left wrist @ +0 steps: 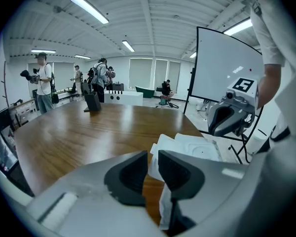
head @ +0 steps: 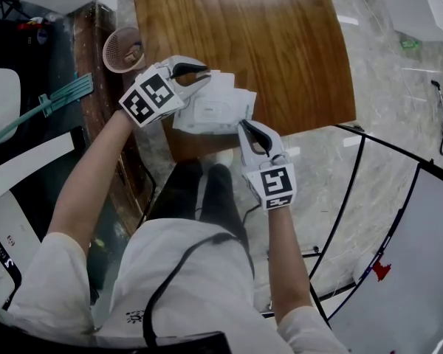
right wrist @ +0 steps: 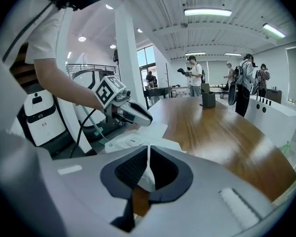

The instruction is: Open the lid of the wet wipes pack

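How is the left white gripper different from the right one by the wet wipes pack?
The left gripper holds its jaws slightly apart, a corner of the white wet wipes pack in the gap; the right gripper has its jaws pinched shut on the pack's thin edge. The left gripper is at the pack's far left, the right gripper at its near right. Both are white with black jaws.

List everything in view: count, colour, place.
table: one, brown wood, in front of the person.
wet wipes pack: one, white, at the table's near edge.
cup: one, pinkish, left of the pack.
stand: one, black, on the table's far end.
whiteboard: one, white, right of the person.
people: several, standing beyond the table's far end.
left gripper: one, white and black, jaws slightly apart at the pack's corner.
right gripper: one, white and black, shut on the pack's edge.
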Demonstrator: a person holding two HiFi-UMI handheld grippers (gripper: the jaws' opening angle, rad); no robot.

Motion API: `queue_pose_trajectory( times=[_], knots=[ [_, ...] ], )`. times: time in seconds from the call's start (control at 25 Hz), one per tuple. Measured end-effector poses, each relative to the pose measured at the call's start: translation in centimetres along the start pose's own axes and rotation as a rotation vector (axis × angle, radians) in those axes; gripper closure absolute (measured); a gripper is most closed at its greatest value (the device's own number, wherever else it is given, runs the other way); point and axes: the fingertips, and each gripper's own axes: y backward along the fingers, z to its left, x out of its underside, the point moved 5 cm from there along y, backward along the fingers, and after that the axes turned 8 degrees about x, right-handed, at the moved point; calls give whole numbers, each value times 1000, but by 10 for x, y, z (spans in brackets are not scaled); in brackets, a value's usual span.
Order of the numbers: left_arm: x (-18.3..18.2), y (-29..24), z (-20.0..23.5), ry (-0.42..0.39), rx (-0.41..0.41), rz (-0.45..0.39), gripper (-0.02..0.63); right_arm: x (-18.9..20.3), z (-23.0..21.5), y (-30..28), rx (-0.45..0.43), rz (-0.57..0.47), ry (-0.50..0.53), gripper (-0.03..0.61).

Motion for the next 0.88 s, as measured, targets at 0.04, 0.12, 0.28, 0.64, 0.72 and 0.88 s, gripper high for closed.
queue_pose_trajectory(
  times=[0.04,0.12,0.28,0.64,0.72,0.88],
  knots=[
    [1,-1,1,7,-3,0,534,1,-1,2,5,0,-7,557],
    [4,-4,2,15,-11,4,532,1,-2,5,17,-1,-18,557],
    [4,-6,4,15,-26,6,532,3,-4,12,22,-9,-28,557],
    [-10,7,0,-14,-90,-16,489,-7,-6,25,34,-34,-26,557],
    [-15,13,-1,-21,-119,-31,489,-12,-6,29,31,-45,-18,557],
    [-32,34,-9,-28,-187,-89,535,-27,-4,42,24,-88,-17,557]
  ],
)
